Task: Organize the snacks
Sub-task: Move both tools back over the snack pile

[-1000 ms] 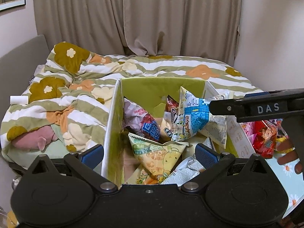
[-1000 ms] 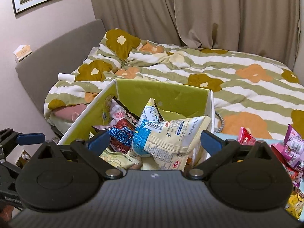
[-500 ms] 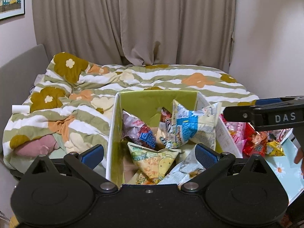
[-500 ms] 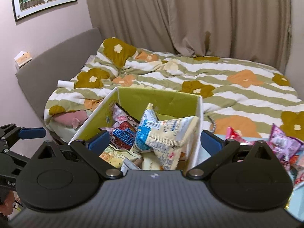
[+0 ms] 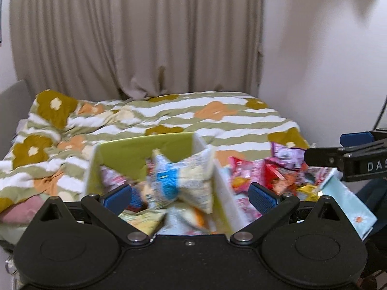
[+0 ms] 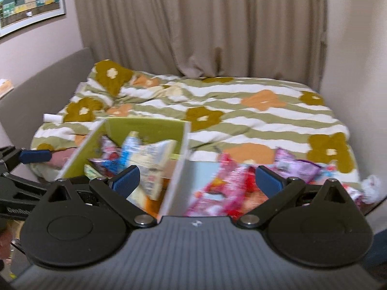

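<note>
Held above a green-lined box (image 5: 145, 149) crammed with snack packets (image 5: 183, 181) — left gripper (image 5: 191, 194) and right gripper (image 6: 197, 178), both spread wide, clutching nothing. Heaped just right of the box, beside a striped floral duvet (image 6: 241, 111) — more loose packets (image 6: 229, 183), blurred.

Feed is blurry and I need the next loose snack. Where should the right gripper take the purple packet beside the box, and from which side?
Take the purple packet by its upper edge, coming from above and the near side. It lies flat-ish atop the loose pile, right of the box, so that edge stands free. The right gripper is open and empty. Blur hides the exact seam.
</note>
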`<state>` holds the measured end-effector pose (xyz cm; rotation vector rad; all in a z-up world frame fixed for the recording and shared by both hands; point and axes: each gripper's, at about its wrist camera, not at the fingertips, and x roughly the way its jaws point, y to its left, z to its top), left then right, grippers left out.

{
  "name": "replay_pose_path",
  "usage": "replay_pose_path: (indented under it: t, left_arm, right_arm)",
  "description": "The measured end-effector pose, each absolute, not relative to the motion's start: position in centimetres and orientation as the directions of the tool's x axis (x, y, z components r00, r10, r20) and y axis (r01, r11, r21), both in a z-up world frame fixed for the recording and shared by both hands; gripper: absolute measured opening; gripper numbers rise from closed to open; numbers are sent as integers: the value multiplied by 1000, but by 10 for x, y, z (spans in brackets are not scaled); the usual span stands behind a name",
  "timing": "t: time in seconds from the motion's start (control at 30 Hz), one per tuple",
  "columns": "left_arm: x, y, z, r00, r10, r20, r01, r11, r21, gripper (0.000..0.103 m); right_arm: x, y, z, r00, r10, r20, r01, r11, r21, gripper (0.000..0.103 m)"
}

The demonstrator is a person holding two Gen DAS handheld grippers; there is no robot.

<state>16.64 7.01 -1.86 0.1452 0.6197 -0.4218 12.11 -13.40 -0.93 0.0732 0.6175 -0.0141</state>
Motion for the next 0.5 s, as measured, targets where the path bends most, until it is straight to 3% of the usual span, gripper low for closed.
replay_pose_path:
  t: [0.5]
  left_arm:
    - [189,-87,-63,662,-385,-643,497,868,-9,103]
  right_arm:
    - [126,-290,-59,738,-51,-673,162,981,104,103]
